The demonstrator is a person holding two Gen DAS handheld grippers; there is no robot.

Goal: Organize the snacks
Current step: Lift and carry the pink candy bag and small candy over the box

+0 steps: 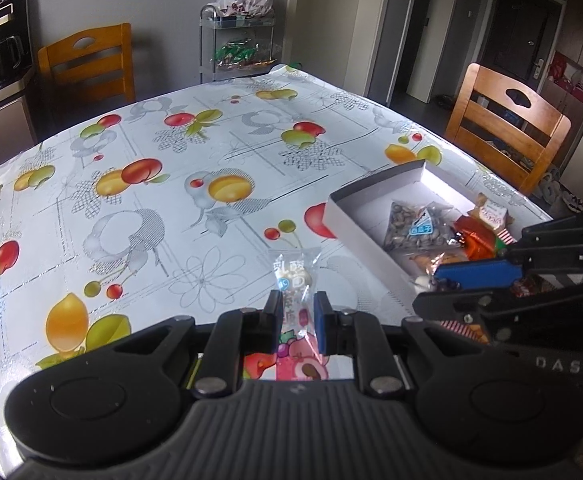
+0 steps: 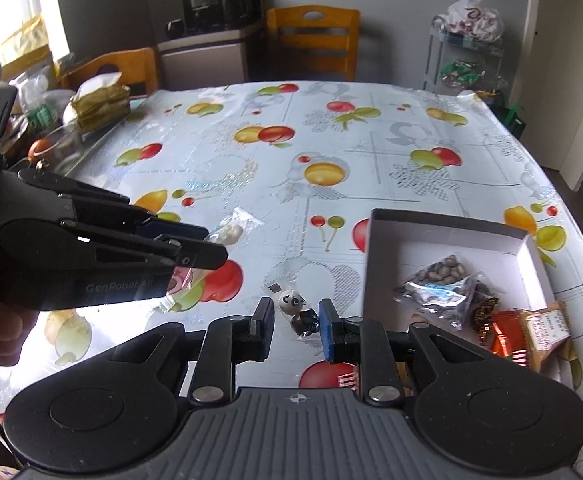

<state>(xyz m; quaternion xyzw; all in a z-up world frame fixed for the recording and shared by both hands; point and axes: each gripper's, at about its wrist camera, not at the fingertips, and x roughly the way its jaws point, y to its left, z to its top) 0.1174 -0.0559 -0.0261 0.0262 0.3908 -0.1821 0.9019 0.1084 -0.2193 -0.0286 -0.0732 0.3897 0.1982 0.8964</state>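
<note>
You are mid-transfer, by my reading: most snacks already lie in the white box (image 2: 447, 224), and two wrapped pieces remain outside it on the fruit-print tablecloth (image 2: 251, 160).

Your left gripper (image 1: 298, 312) has its jaws drawn in on the clear yogurt-candy packet (image 1: 294, 280); the blue pads press the wrapper's sides, and the packet juts forward past the tips. In the right wrist view this gripper appears raised above the cloth, well to the left of the box, with the packet's end sticking out beyond its tip. So the packet is held, not yet delivered.

Your right gripper (image 2: 296, 316) has its jaws apart, straddling the small panda-wrapped sweet (image 2: 297, 310), which lies on the cloth just left of the box's near-left corner. The pads do not appear to touch the wrapper yet.

Inside the box, a seed pouch (image 2: 439, 284) sits mid-floor, with orange-wrapped pieces (image 2: 507, 328) nearer you.

The next move calls for closing the right jaws squarely on the panda sweet, then carrying both pieces rightward over the box's wall. Take care that the left packet, gripped low, may droop and catch the rim.
</note>
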